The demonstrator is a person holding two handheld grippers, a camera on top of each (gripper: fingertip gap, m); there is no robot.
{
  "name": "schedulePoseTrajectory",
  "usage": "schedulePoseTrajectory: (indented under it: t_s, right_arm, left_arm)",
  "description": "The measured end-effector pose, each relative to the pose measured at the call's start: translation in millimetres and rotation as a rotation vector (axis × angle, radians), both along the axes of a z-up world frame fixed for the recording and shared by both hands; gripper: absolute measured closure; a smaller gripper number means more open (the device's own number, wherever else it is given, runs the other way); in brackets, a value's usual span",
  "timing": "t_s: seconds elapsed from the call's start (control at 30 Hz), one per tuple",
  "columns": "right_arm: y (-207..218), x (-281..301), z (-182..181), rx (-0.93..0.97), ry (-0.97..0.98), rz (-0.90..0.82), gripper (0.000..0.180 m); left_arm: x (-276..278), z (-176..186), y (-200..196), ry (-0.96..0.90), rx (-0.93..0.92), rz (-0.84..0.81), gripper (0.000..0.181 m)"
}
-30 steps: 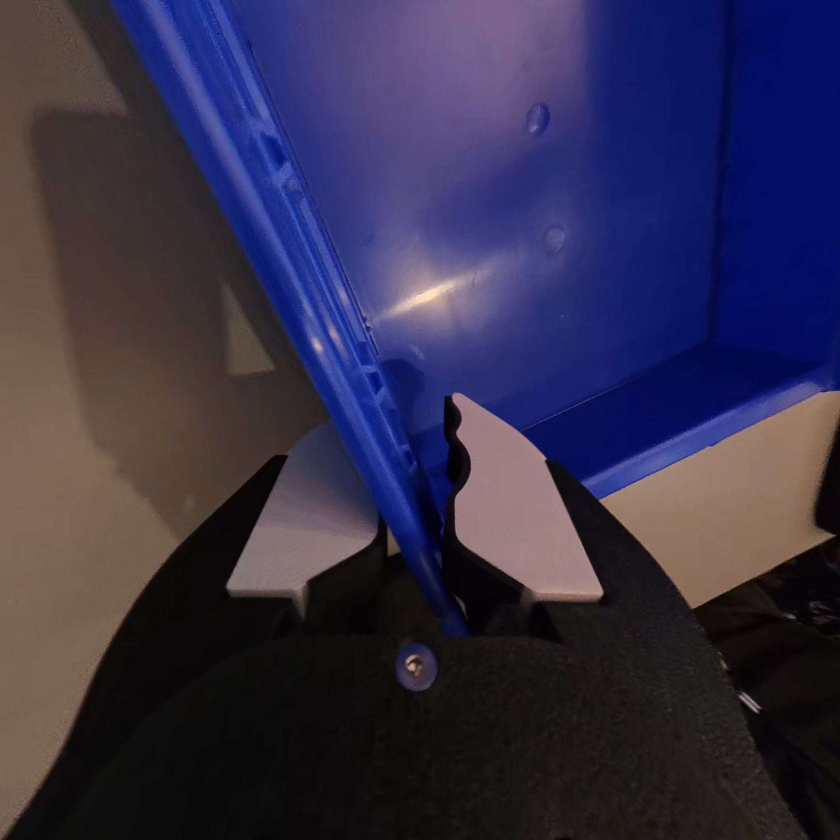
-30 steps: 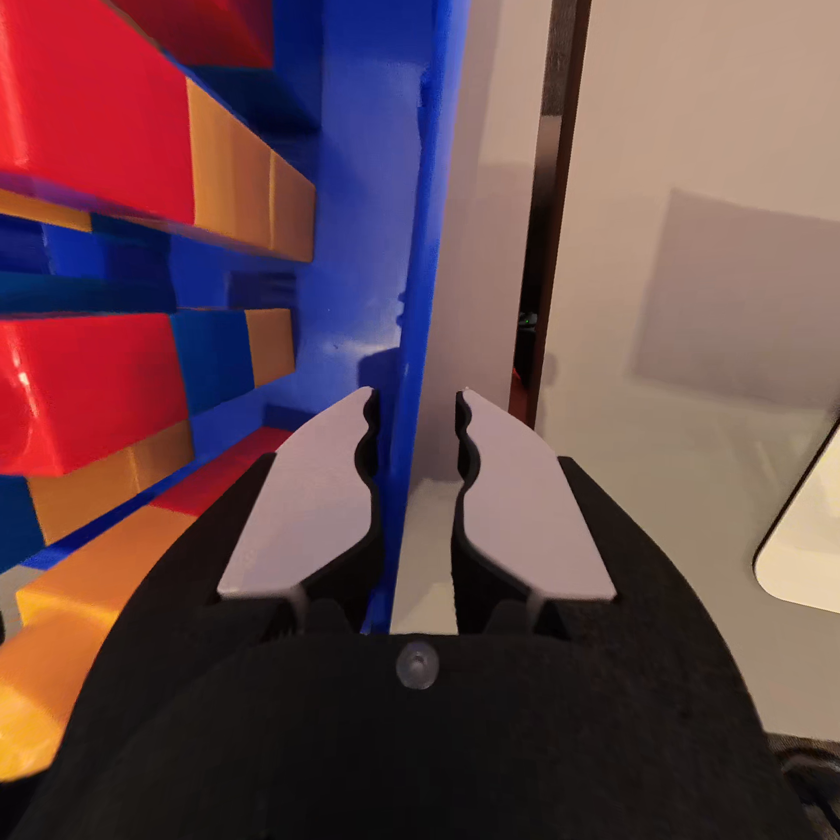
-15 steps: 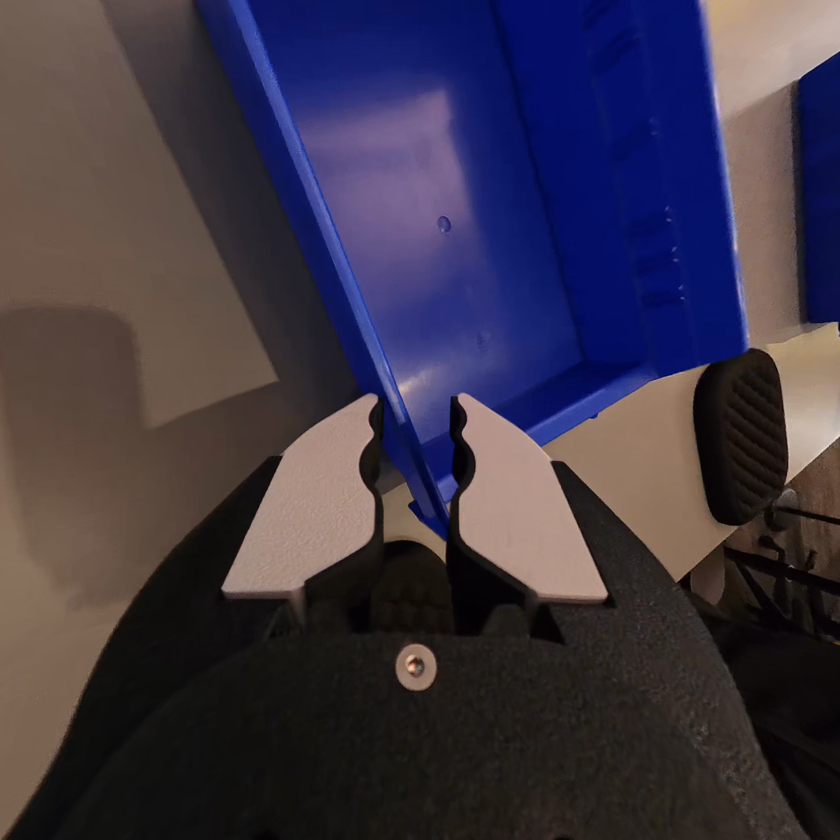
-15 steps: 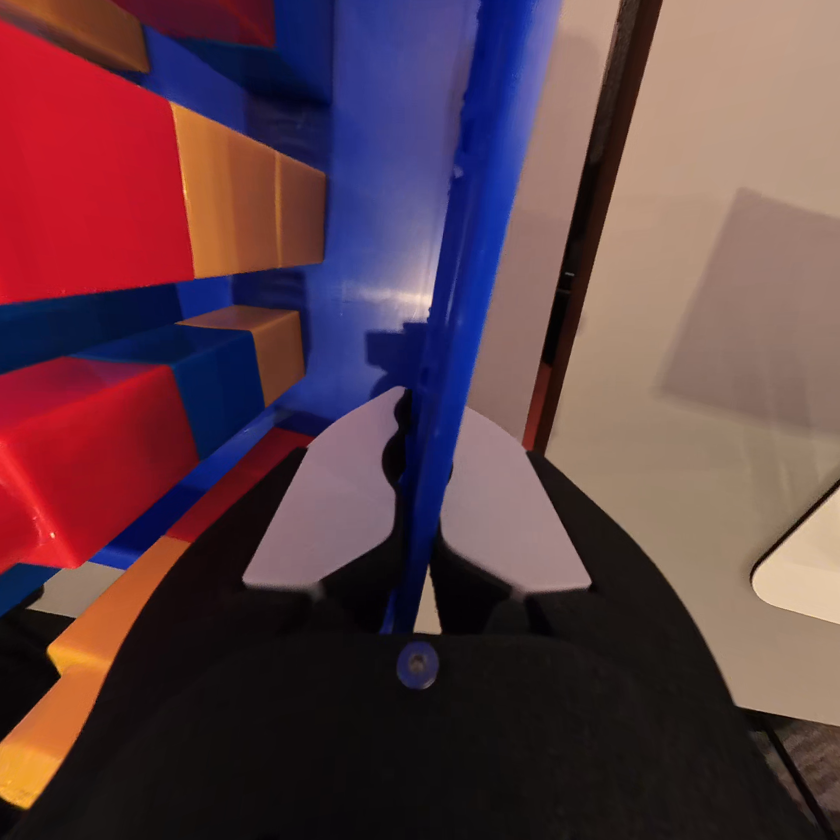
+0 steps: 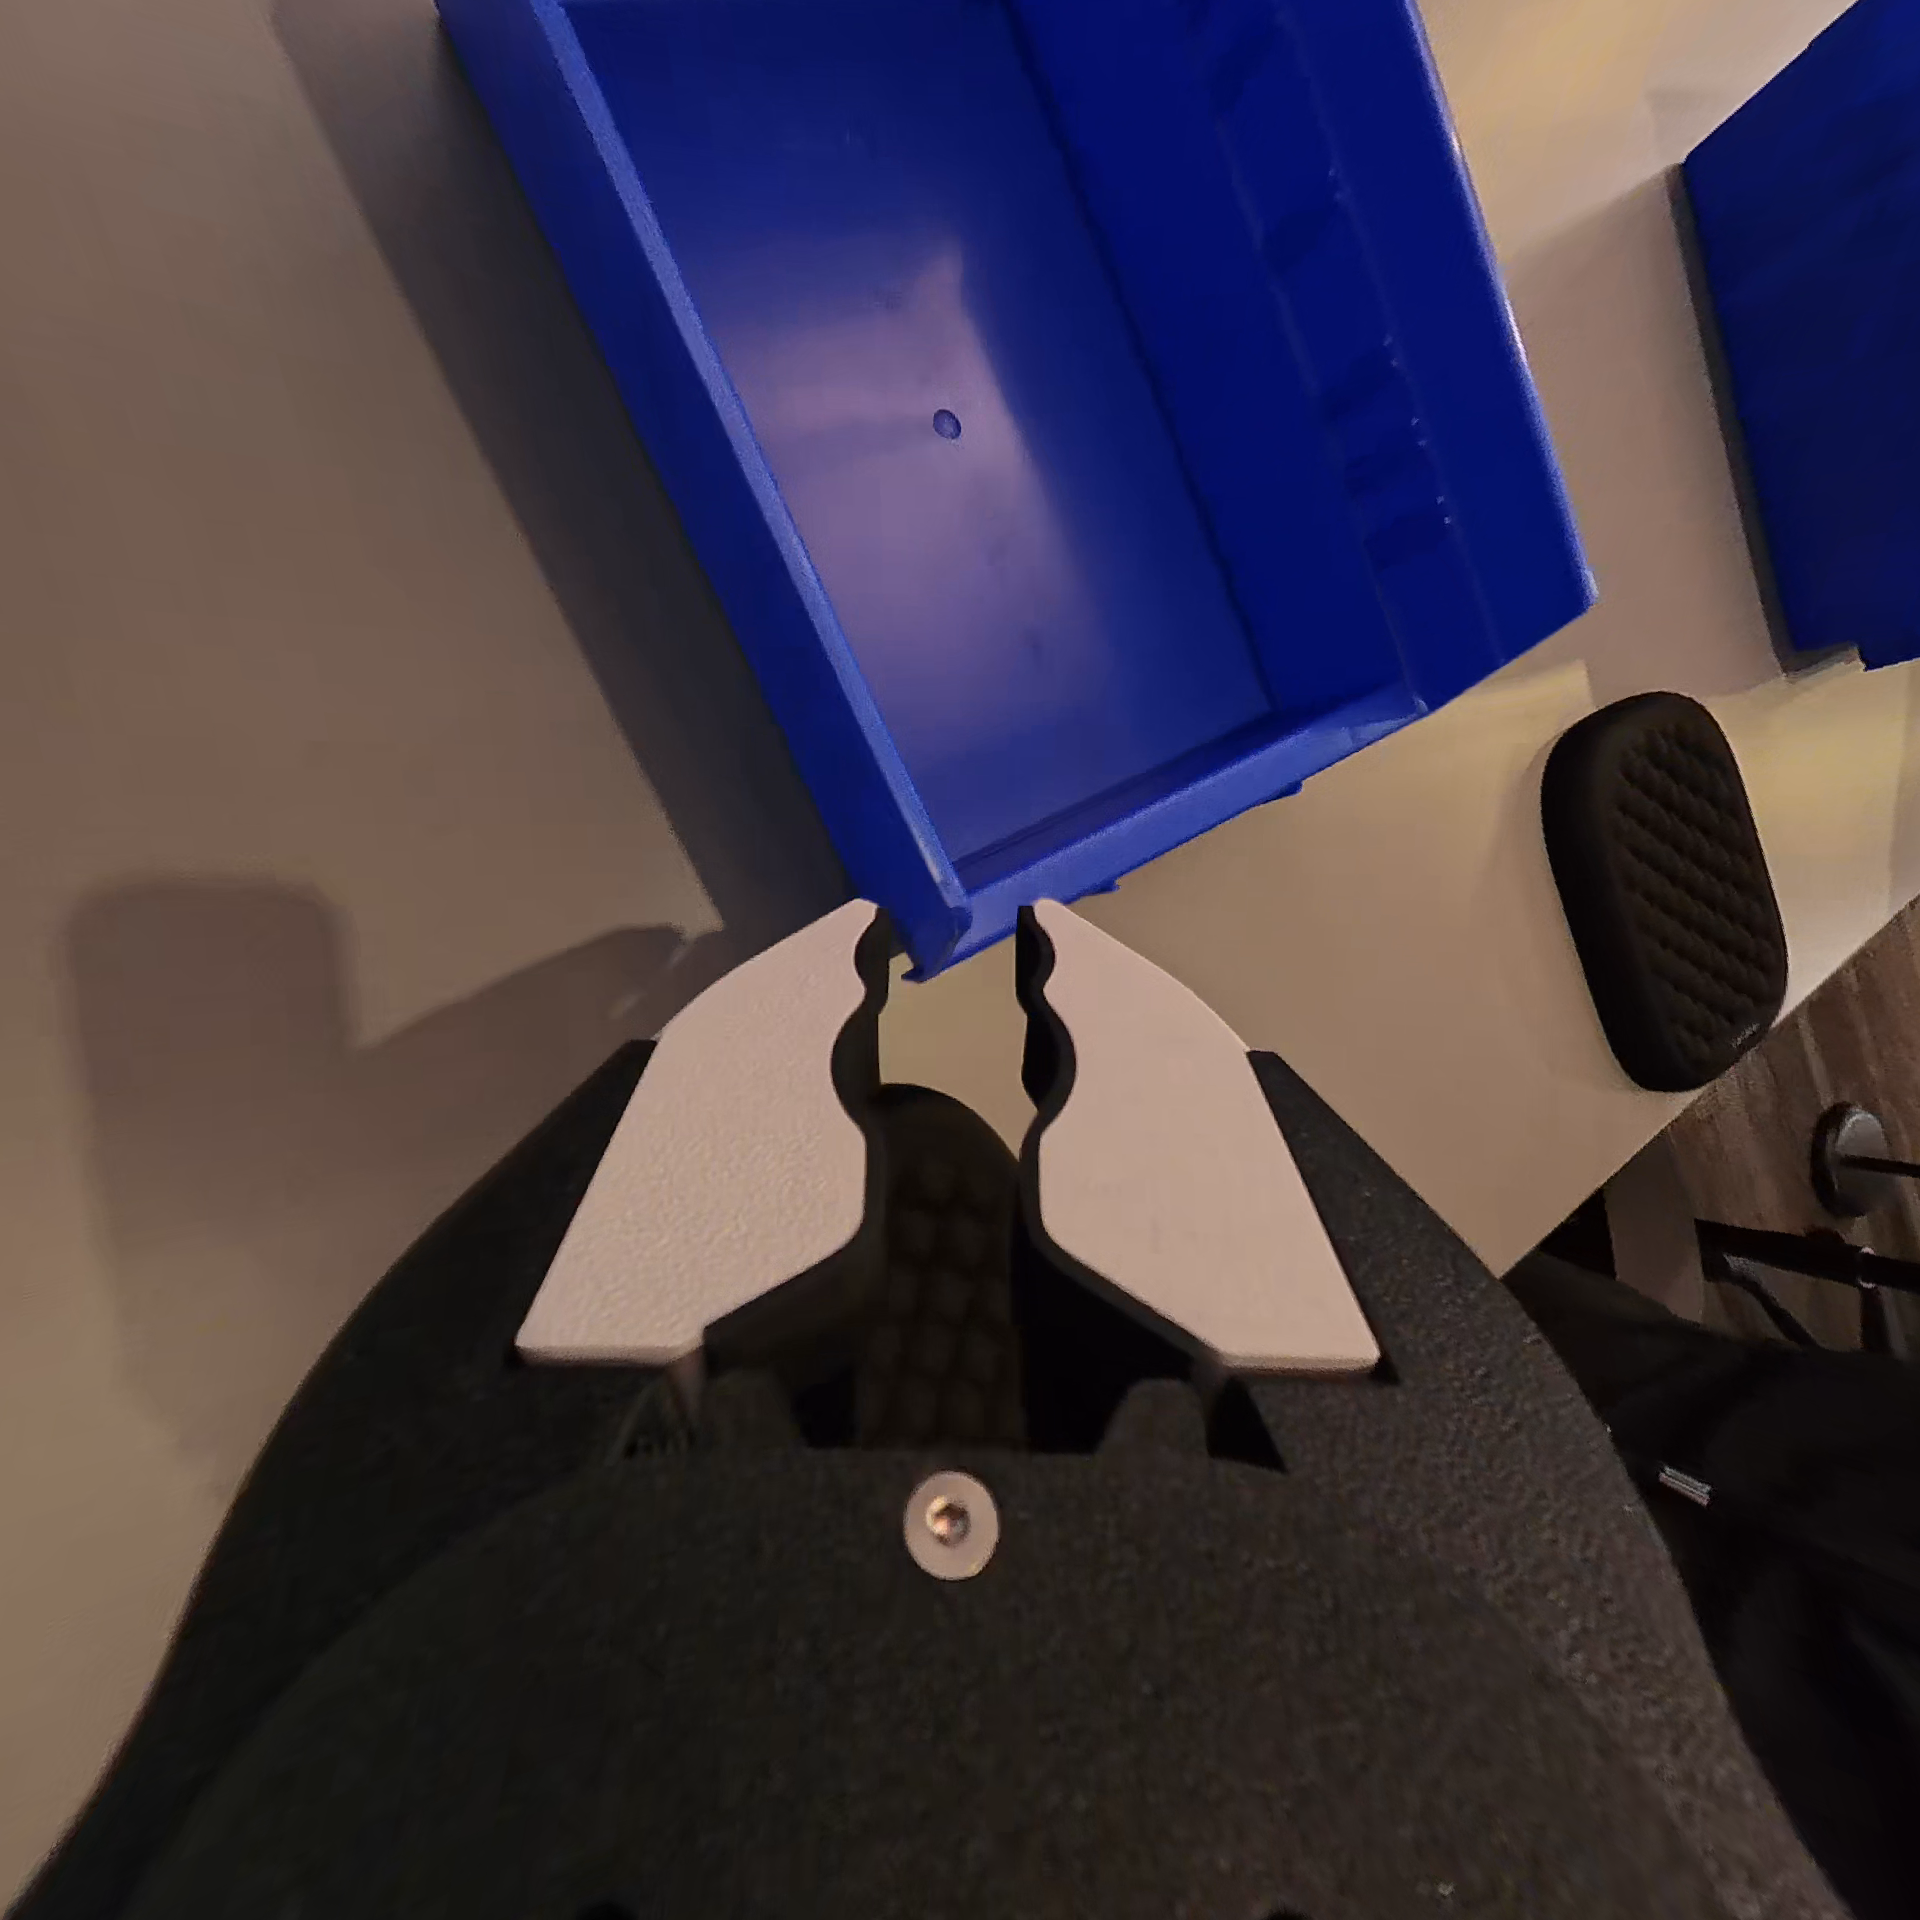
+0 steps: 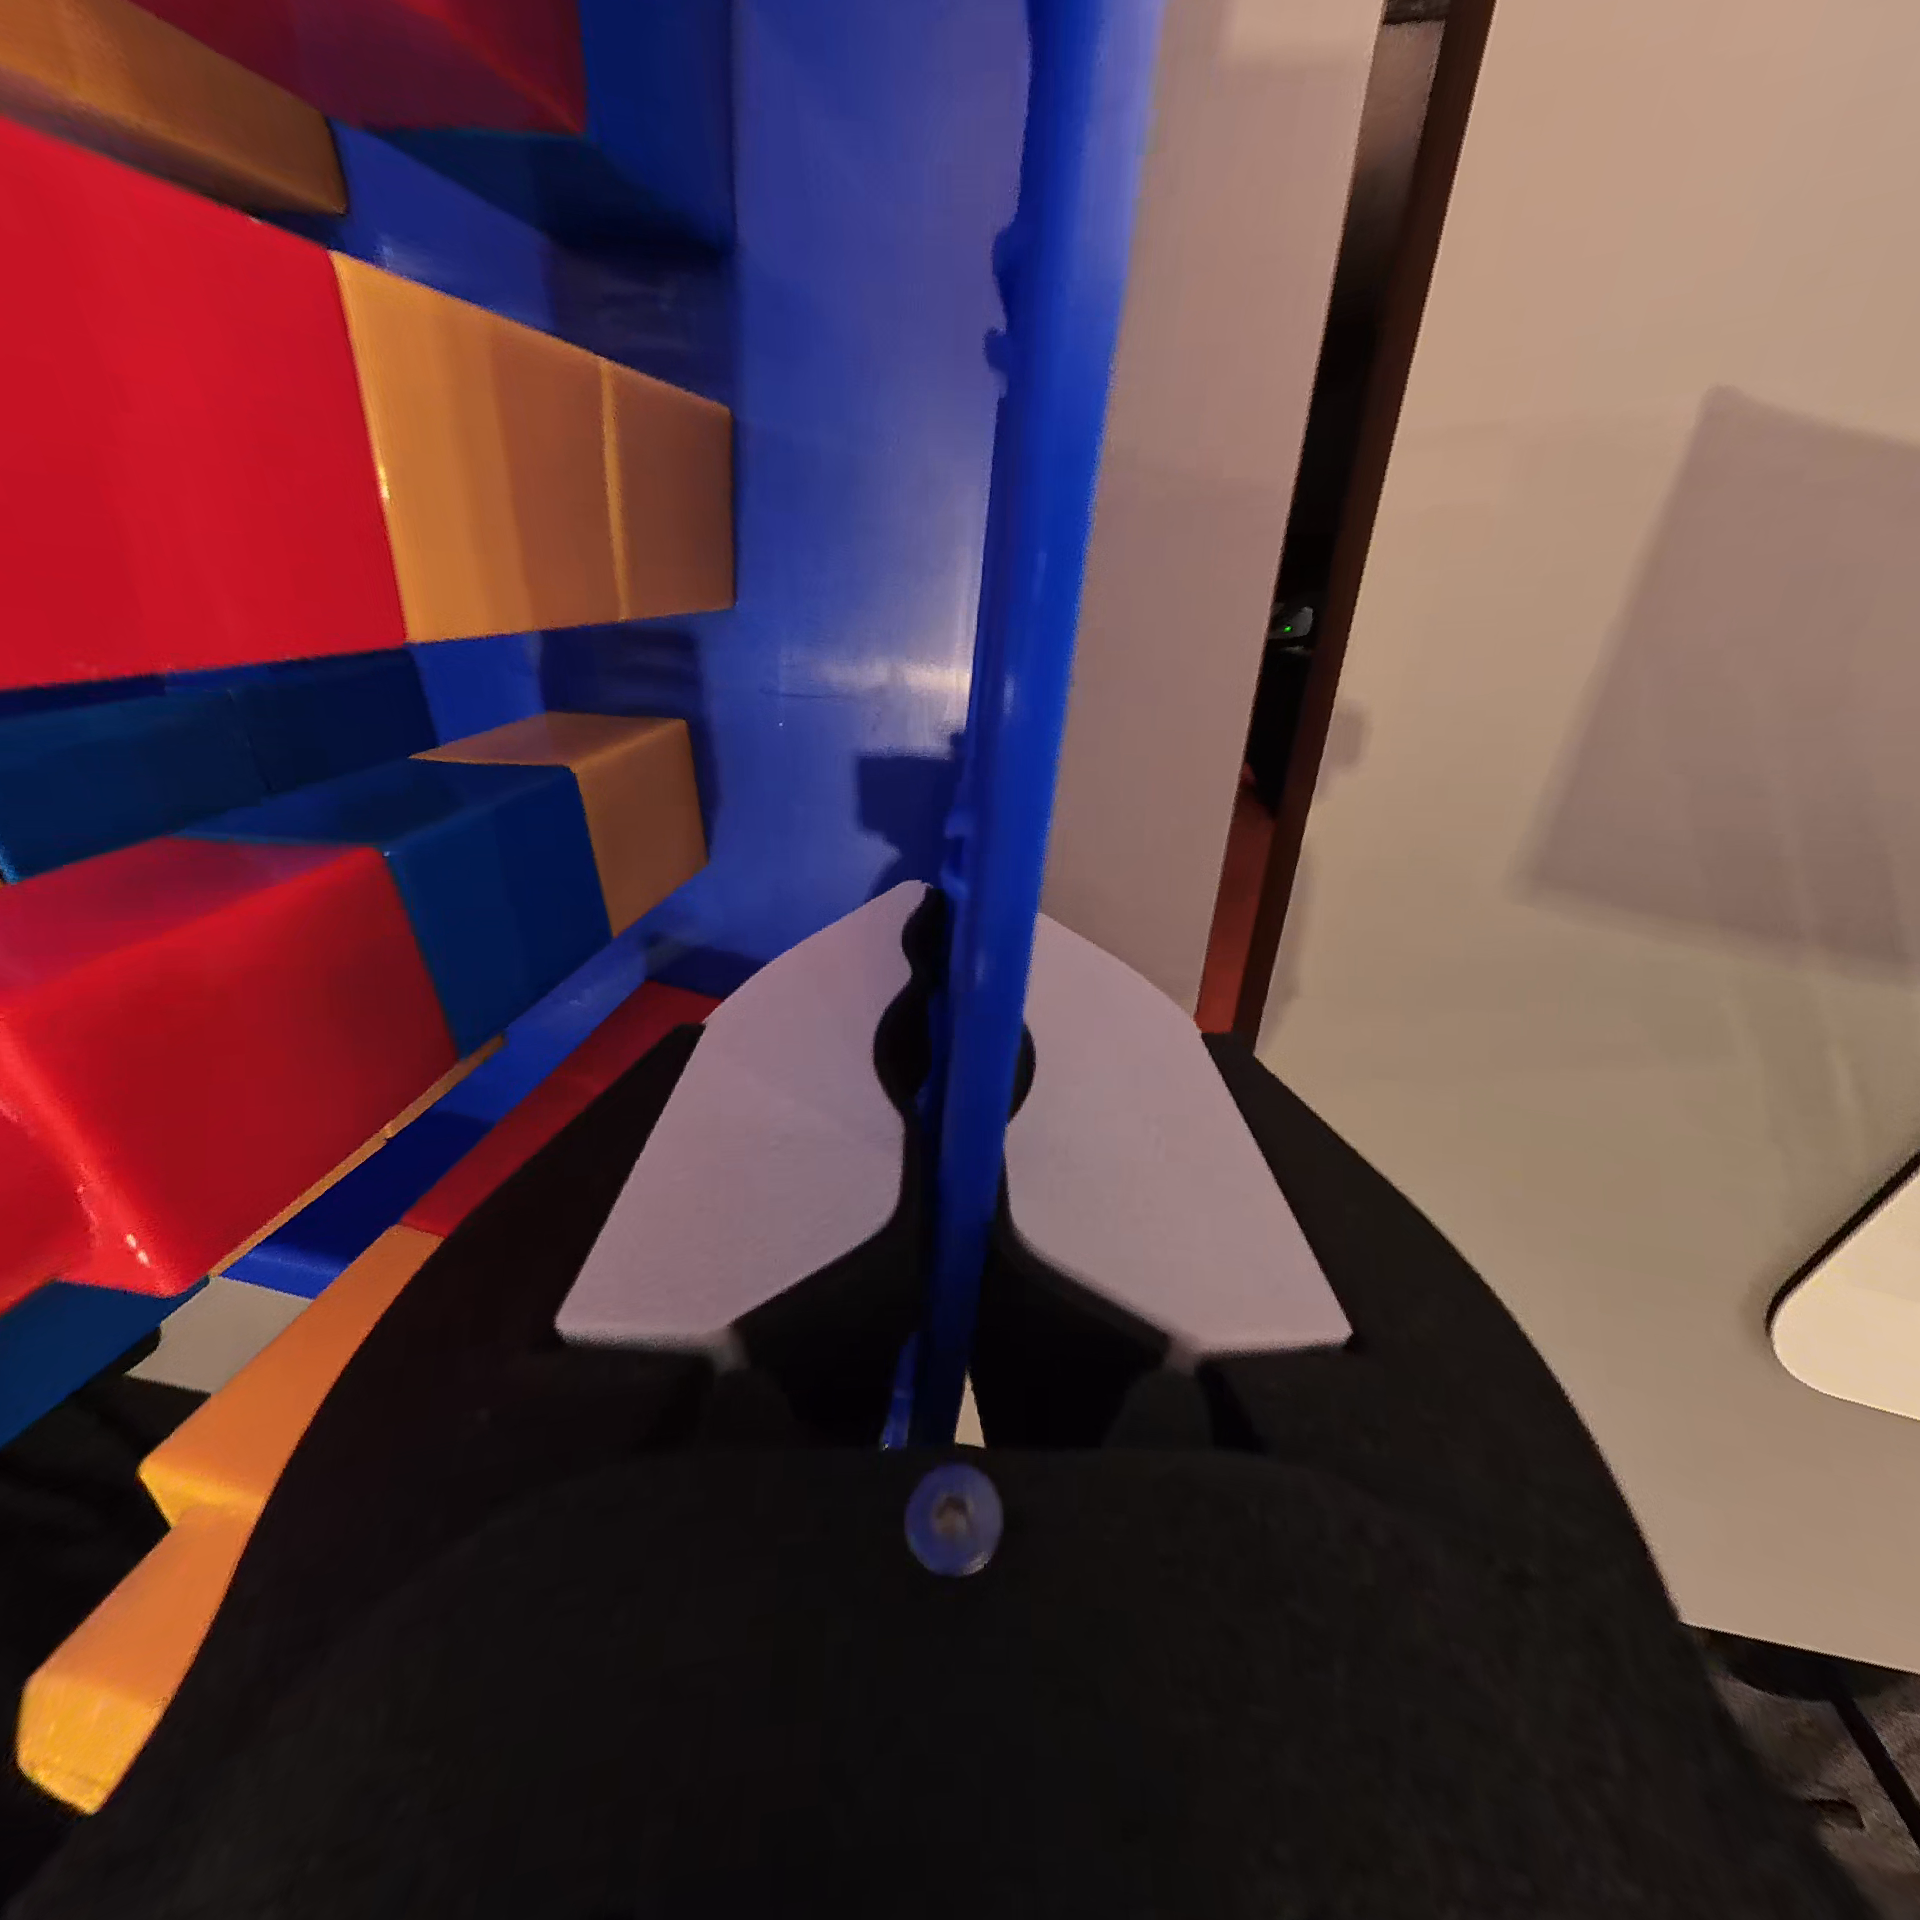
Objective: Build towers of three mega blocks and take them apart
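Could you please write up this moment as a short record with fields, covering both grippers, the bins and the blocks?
left gripper: open, holding nothing, tips just short of the near corner of the empty blue bin
empty blue bin: nothing inside, resting on the pale table
right gripper: shut on the side wall of the full blue bin
blocks: red, orange and blue, joined in rows, lying inside the full blue bin
black padded armrest: beside the table edge, right of the empty bin
task stage: cannot tell
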State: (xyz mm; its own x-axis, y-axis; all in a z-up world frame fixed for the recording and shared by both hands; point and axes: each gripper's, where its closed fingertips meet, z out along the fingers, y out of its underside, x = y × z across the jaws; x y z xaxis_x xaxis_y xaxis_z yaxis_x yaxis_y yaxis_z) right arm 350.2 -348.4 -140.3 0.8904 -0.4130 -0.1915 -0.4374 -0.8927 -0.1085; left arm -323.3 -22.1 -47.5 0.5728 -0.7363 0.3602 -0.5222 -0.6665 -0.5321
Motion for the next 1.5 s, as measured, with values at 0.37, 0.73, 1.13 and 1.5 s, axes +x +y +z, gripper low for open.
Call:
schedulePoseTrajectory:
  t_s: [0.37, 0.73, 1.13, 1.5]
  right_arm:
    - [-11, -7, 10, -0.009, 0.009, 0.0, 0.175]
    - [-3, -31, 47, -0.028, 0.04, 0.037, 0.175]
    - [56, -88, 119, -0.038, -0.013, 0.179, 0.176]
    - [166, -216, 169, 0.013, -0.005, 0.418, 0.175]
  left_arm:
    - [-28, 11, -16, -0.063, 0.002, 0.015, 0.159]
    - [-49, 5, -31, -0.098, -0.009, 0.02, 0.16]
    - [-66, -3, -44, -0.157, -0.021, 0.026, 0.16]
    - [-96, 8, -57, -0.218, 0.017, 0.031, 0.16]
